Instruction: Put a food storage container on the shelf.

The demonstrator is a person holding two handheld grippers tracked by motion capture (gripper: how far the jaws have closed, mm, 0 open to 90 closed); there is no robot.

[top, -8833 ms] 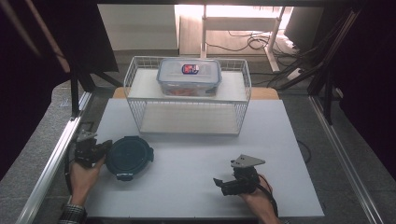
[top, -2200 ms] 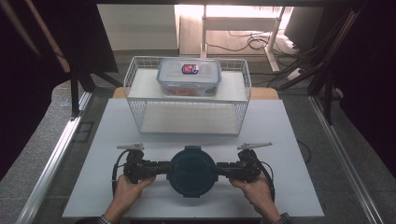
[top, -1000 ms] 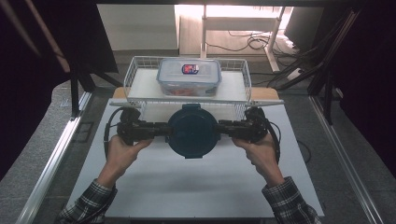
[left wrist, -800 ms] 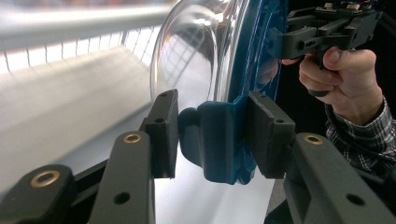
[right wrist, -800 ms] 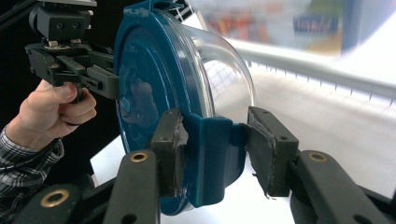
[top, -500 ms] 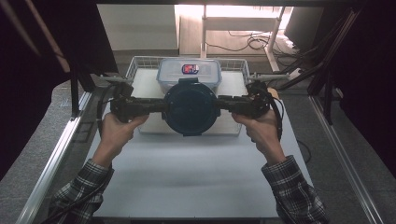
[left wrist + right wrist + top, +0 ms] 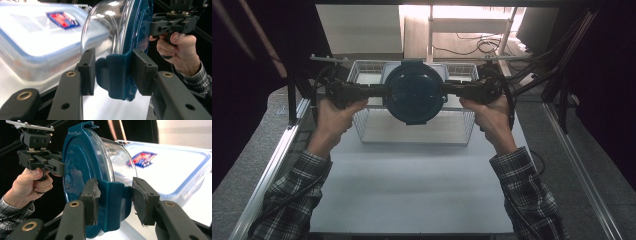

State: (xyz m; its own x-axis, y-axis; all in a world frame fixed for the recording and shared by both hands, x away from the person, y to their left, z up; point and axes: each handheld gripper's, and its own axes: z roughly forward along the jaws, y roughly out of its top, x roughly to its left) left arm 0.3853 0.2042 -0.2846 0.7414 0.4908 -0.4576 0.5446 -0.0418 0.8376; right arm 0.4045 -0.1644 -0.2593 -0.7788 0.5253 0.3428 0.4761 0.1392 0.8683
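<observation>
You've got the round container (image 7: pixel 414 92) clamped by its side latches between left hand-held gripper (image 7: pixel 113 72) and right hand-held gripper (image 7: pixel 113 202), over the wire basket (image 7: pixel 412 131); next, lower it level beside the rectangular box (image 7: pixel 30 37).

Lab recording rig: aluminium frame (image 7: pixel 272 165), loose cables (image 7: pixel 472 47).

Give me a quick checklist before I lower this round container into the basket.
1. Left gripper clamped on the round container clip: ok.
2. Right gripper clamped on the opposite clip: ok.
3. Container above the wire basket: ok.
4. Blue lid seated: ok.
5. Room beside the rectangular box inside the basket: cannot tell.
6. Container level: cannot tell.
</observation>
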